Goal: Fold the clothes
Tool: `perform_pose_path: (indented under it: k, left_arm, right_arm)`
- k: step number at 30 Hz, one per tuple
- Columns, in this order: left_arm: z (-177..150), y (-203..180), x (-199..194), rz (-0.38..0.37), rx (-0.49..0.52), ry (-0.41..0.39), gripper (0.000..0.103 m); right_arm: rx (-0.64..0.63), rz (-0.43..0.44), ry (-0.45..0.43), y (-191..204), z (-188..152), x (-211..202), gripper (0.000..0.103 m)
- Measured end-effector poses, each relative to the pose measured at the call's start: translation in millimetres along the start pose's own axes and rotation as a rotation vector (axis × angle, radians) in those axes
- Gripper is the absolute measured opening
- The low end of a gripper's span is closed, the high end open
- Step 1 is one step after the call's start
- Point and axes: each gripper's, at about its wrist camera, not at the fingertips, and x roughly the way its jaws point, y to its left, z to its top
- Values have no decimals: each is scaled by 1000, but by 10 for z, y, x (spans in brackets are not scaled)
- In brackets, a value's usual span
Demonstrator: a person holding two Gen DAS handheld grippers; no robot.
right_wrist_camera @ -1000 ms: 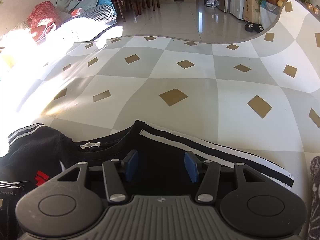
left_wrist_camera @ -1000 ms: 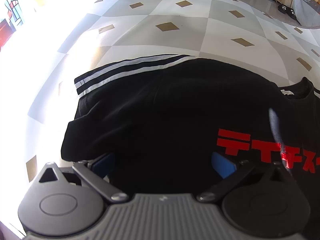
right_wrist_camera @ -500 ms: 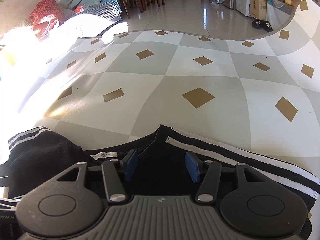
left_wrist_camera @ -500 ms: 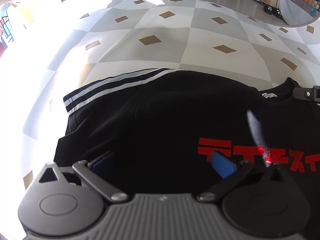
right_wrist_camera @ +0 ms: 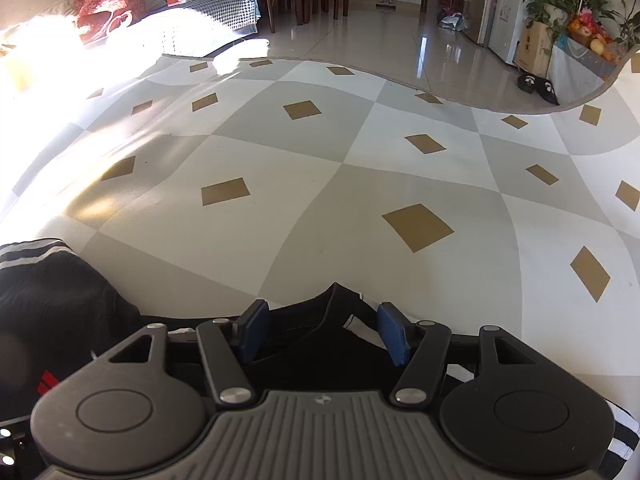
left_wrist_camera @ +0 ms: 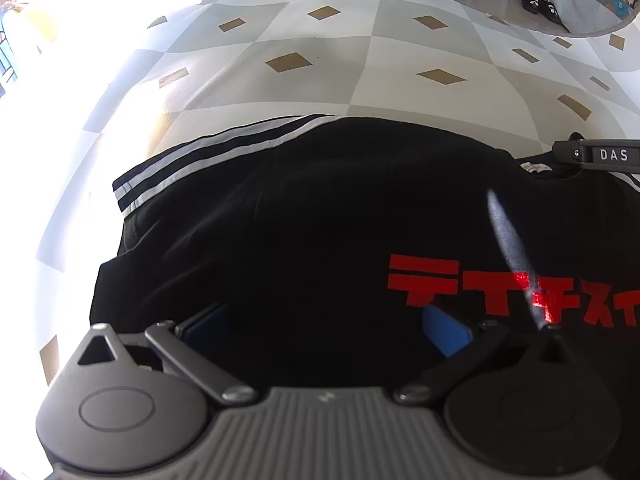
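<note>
Checkered grey-and-white cloth with tan diamonds [left_wrist_camera: 400, 52] covers the tabletop, sun glare washing out the left edge. Left wrist view: black T-shirt [left_wrist_camera: 320, 220] lies spread face up w/ red lettering [left_wrist_camera: 500, 292] toward the right, striped sleeve [left_wrist_camera: 208, 160] laid out to the far left. My left tool [left_wrist_camera: 326, 330] sits low over the shirt body, pads apart, nothing btwn them; the other tool's tip pokes in at right near the neck label [left_wrist_camera: 534, 167]. Right wrist view: right tool [right_wrist_camera: 320, 330] is also spread open, straddling the collar/shoulder [right_wrist_camera: 316, 312] w/ a white stripe just by the right pad. Can't tell if this is pre-fold flattening or mid-fold. To do it well I'd judge: pinch one layer only, both sides level, keep the fabric taut so the crease runs straight.
</note>
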Motion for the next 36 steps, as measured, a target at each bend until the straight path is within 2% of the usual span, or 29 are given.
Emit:
perform_pose_path:
  k: [1, 3, 5, 7, 9, 10, 18, 19, 22, 25, 30, 34, 36]
  left_arm:
    - [1, 5, 4, -2, -3, 1, 103]
    - [3, 10, 6, -4, -7, 3, 103]
    - [5, 16, 9, -6, -12, 4, 103]
    - [8, 22, 11, -8, -16, 5, 103]
    - [10, 27, 14, -11, -20, 7, 103]
    - [11, 30, 15, -12, -23, 7, 103]
    - [3, 93, 24, -7, -59, 16, 103]
    - [1, 97, 24, -7, -64, 19, 103]
    - [3, 104, 29, -9, -69, 21, 103]
    - [8, 113, 35, -11, -71, 22, 103]
    - [14, 108, 46, -11, -72, 22, 103]
    - [18, 111, 52, -14, -74, 24, 103]
    - [16, 120, 51, -16, -75, 25, 103]
  right_arm:
    - [-17, -9, -2, 26, -7, 4, 59]
    - [-33, -7, -16, 59, -32, -4, 50]
    - [-50, -17, -24, 78, -39, -16, 33]
    - [-38, -5, -34, 57, -36, -50, 25]
    - [-24, 9, -45, 30, -32, -101, 4]
    - [-18, 15, -50, 16, -30, -136, 1]
    - [32, 61, -93, -98, -16, -418, 2]
    - [33, 54, -93, -114, -24, -426, 3]
    - [31, 20, -89, -166, -56, -418, 23]
    - [42, 37, -95, -195, -66, -403, 31]
    - [30, 77, -109, -93, -39, -374, 37]
    - [-11, 188, -96, 90, -23, -315, 38]
    - [-47, 183, -77, 206, -28, -262, 38]
